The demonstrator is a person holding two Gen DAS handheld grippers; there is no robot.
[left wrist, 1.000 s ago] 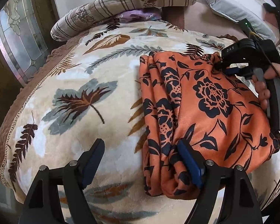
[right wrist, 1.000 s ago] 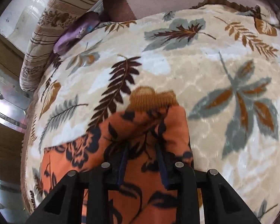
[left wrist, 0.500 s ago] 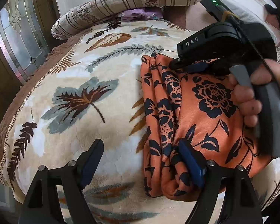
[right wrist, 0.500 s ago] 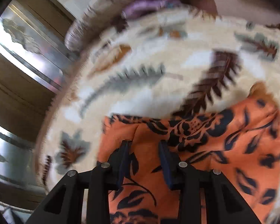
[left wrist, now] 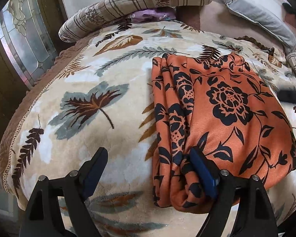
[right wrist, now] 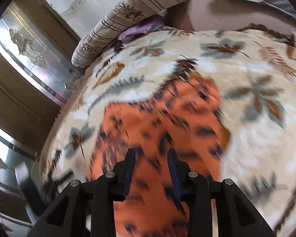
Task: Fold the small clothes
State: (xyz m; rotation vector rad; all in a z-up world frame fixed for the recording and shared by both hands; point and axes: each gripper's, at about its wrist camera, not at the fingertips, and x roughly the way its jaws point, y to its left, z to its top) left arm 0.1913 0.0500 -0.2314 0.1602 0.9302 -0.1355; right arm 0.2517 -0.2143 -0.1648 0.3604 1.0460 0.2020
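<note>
An orange garment with black flowers [left wrist: 223,106] lies folded in layers on a leaf-patterned blanket [left wrist: 88,90]. My left gripper [left wrist: 148,156] is open wide at its near left corner; the right finger [left wrist: 203,171] rests on the folded edge, the left finger [left wrist: 94,164] is over bare blanket. In the right wrist view the garment [right wrist: 157,122] is blurred below my right gripper [right wrist: 151,158], which is open and empty above it. The right gripper shows only as a dark blur at the right edge of the left wrist view [left wrist: 290,95].
A striped rolled quilt [left wrist: 138,2] with a purple cloth [left wrist: 152,15] under it lies along the far side. A grey pillow [left wrist: 260,17] lies at the back right. A glass-panelled door [left wrist: 23,45] stands left, past the blanket's brown edge.
My right gripper has let go of the garment, opened, lifted and pulled back to the right. The garment now lies flat. My left gripper has not moved.
</note>
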